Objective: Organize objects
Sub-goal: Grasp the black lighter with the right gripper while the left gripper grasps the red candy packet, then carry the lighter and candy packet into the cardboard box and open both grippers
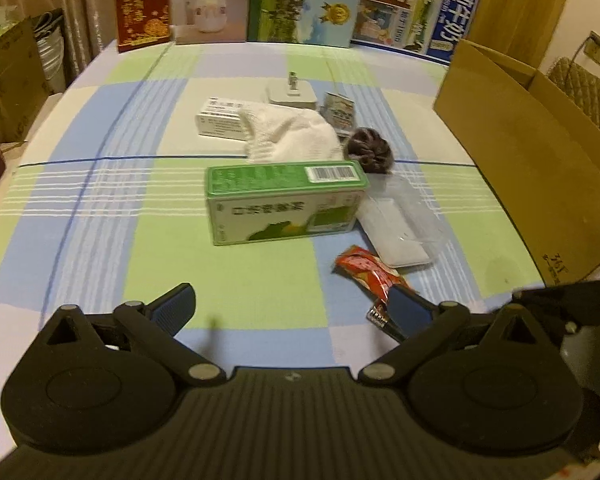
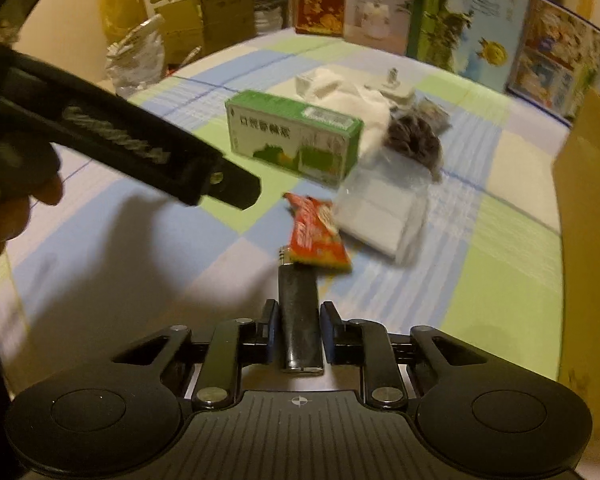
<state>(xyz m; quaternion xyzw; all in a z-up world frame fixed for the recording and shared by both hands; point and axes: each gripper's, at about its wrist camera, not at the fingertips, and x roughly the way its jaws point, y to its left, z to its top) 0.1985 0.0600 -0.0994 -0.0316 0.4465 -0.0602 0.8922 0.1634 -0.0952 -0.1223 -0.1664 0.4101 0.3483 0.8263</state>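
Observation:
My right gripper [image 2: 298, 312] is shut on a black lighter [image 2: 300, 320], low over the checked tablecloth; the lighter's metal head also shows in the left wrist view [image 1: 379, 316]. My left gripper [image 1: 296, 304] is open and empty above the cloth. Ahead lie a red snack packet [image 1: 369, 270] [image 2: 317, 234], a green box [image 1: 284, 202] [image 2: 294, 136], a clear packet with white pads [image 1: 399, 228] [image 2: 375, 216], a dark scrunchie [image 1: 369, 150] [image 2: 413, 140], a white cloth [image 1: 288, 132], a white box [image 1: 220, 120] and a small sachet [image 1: 339, 112].
An open cardboard box [image 1: 531, 160] stands at the right edge of the table. Cartons and printed boxes [image 1: 300, 0] line the far edge. Bags and cartons [image 2: 180, 32] stand beyond the table on the left. The left gripper's body [image 2: 120, 136] crosses the right wrist view.

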